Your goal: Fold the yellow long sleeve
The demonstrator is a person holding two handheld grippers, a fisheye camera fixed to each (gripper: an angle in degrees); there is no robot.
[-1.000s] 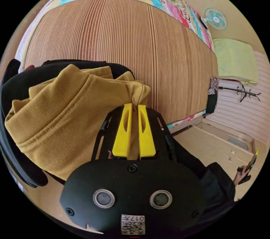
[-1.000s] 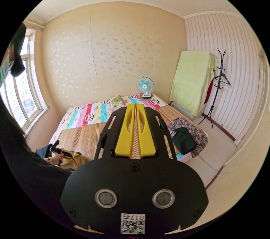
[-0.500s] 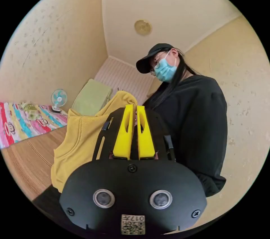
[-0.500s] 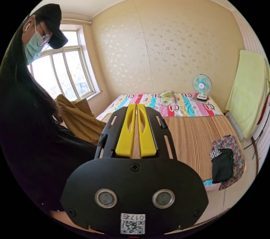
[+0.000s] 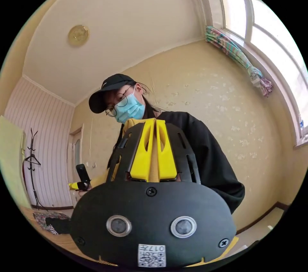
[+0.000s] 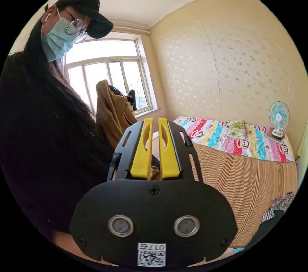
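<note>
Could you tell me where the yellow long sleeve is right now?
In the right gripper view, the yellow long sleeve hangs lifted before the window, beside the person.

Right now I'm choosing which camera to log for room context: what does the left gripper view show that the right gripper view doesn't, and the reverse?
Left gripper view: the ceiling lamp, the coat stand, a bundled curtain, and the right gripper low beside the person.
Right gripper view: the bamboo mat, the striped sheet and the fan.
Both: the person, the window, and the yellow long sleeve clamped in the left gripper.
</note>
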